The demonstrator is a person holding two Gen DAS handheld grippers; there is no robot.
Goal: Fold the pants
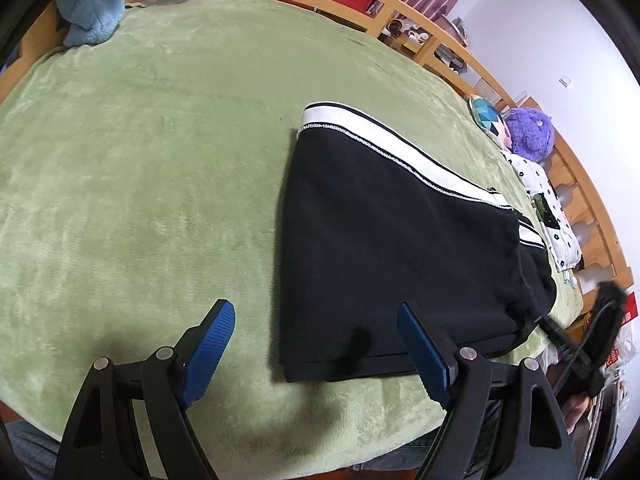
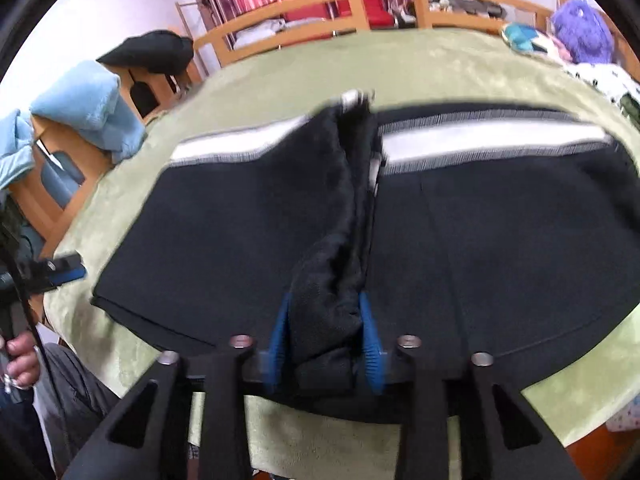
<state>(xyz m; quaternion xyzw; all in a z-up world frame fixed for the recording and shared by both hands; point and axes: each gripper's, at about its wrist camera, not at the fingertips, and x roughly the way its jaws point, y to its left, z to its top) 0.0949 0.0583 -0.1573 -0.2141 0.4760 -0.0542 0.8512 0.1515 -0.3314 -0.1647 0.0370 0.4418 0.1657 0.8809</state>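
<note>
**Right claw pinches a bunch of dark cloth; left claw spread and empty**

The black fleece pants with a white side stripe [image 1: 384,240] lie flat on the pale green plush blanket [image 1: 152,168] that covers the wooden-railed bed, toward the side nearer the purple plush toy [image 1: 530,132]. In the left wrist view they show as a tidy dark slab, its near edge close to the blanket's front edge.

The right gripper [image 2: 325,340] is clenched on a raised bunch of the pants' black fabric: the cloth stands up between the blue pads [image 2: 369,332] and runs away from them as a ridge toward the white stripe (this view is motion-blurred, so finer detail of the fold is unclear). On either side of that ridge the pants spread flat over the blanket.

The left gripper [image 1: 316,356] hangs above the blanket with its jaws wide apart and nothing between them; its right blue pad sits over the near edge of the pants, its left over bare blanket.

A light blue fluffy towel [image 1: 94,8] is draped at the bed's far corner.
</note>
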